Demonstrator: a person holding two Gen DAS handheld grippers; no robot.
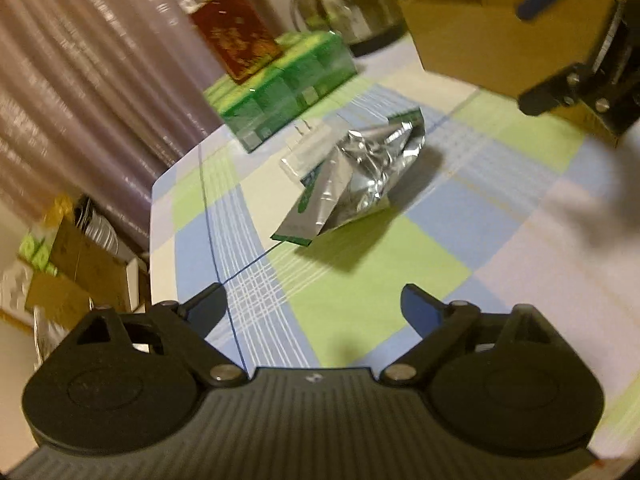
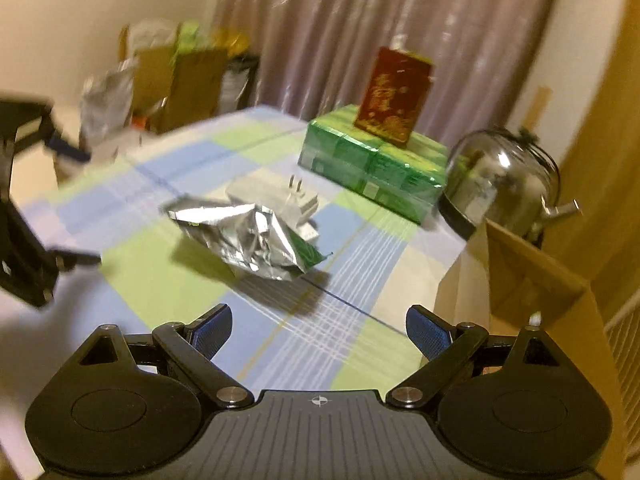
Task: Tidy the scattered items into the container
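Both the left gripper (image 1: 312,308) and right gripper (image 2: 319,330) hang spread and empty over the checked tablecloth (image 1: 360,300), where the crumpled silver foil packet (image 1: 360,176) leans on a white plug adapter (image 2: 298,206), near the brown cardboard box (image 2: 520,280); a pinch risks sliding off or dragging the adapter.

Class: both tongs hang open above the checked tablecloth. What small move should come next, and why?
Probably lower the right tongs onto the crumpled foil packet. It lies loose on the cloth straight ahead, partly over a white plug adapter, and the cardboard box stands open alongside.
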